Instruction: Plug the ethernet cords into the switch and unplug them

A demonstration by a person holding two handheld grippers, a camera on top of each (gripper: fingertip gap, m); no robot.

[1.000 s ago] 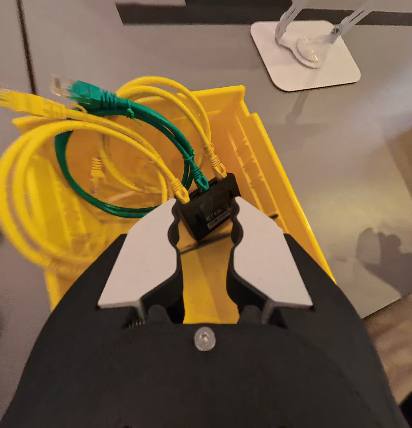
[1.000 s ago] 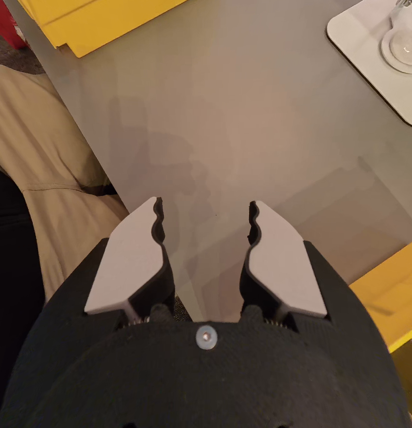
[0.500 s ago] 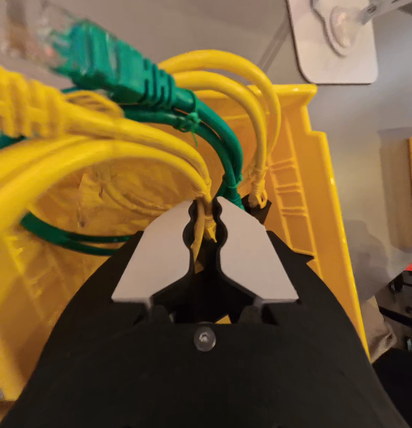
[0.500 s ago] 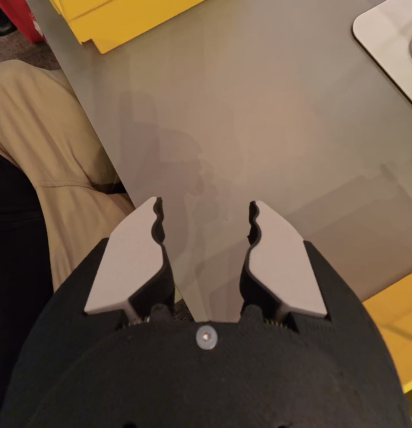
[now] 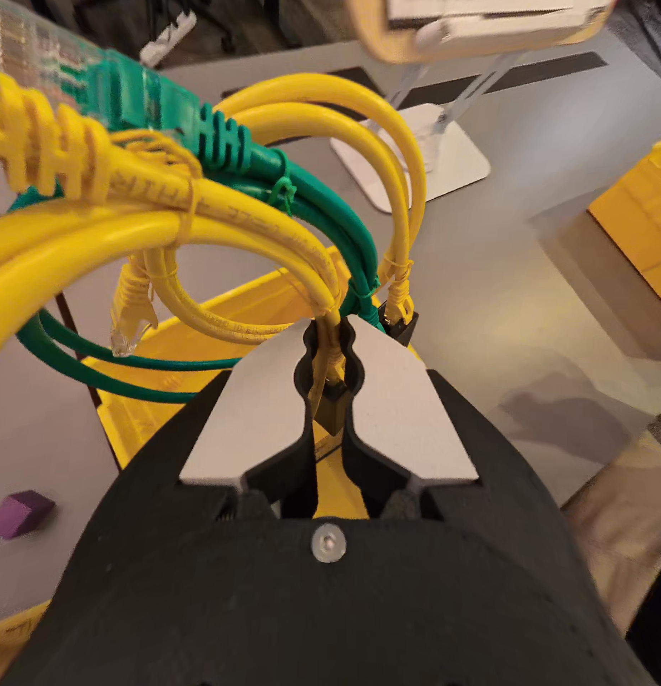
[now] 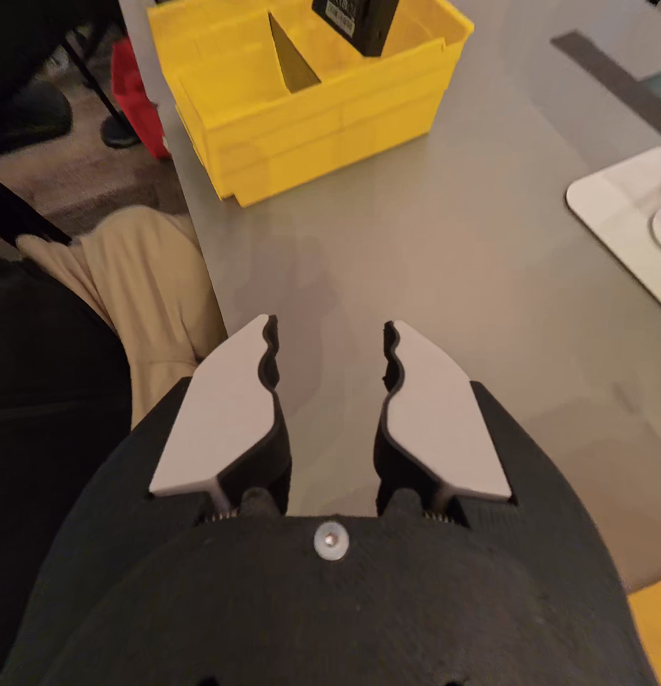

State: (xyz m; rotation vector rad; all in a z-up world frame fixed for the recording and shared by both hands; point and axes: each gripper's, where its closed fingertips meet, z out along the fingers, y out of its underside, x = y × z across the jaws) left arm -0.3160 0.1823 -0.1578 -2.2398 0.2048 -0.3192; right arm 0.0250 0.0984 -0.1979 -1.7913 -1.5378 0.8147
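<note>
Now airborne | small black plastic switch [image 5: 399, 328] w/ yellow and green ethernet cords [image 5: 247, 222] lifted clear of yellow plastic bin [image 5: 210, 334], which it sat in 1 s ago | L gripper [image 5: 329, 330] clamped on yellow plug at switch | R gripper [image 6: 330, 323] held agape, empty, over grey table [image 6: 433, 260] | unplugging judged next.

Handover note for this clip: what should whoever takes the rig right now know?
Left gripper: fingers shut on a yellow cord at its plug, holding the black switch and the bundle above the yellow bin.
Right gripper: open, empty, over the grey table.
Done: green cord and two yellow cords sit in the switch.
Left: unplug them; one loose yellow plug dangles free.
</note>
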